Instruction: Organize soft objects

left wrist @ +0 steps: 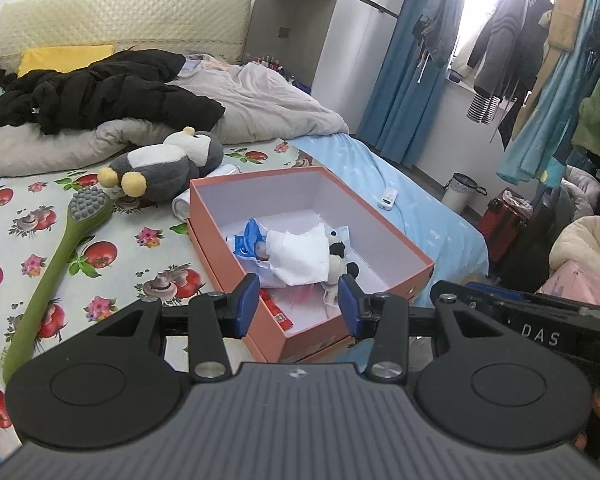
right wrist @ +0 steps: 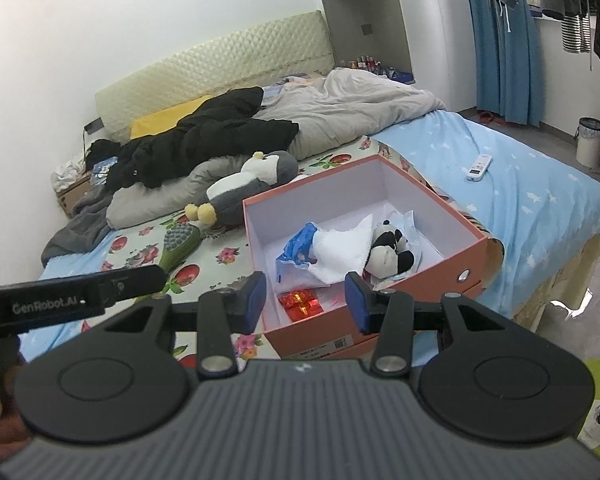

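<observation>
jaws parted, empty | left gripper (left wrist: 298,305), right gripper (right wrist: 306,302) above orange box (left wrist: 388,236)

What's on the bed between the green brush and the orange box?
Mostly bare flowery sheet. Up by the green brush head, the penguin toy's yellow feet and a white tube beside the orange box sit there. The left wrist view shows it best.

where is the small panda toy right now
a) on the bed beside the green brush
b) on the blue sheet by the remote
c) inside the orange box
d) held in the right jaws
c, the panda toy lies inside the orange box, next to a white cloth.
</observation>
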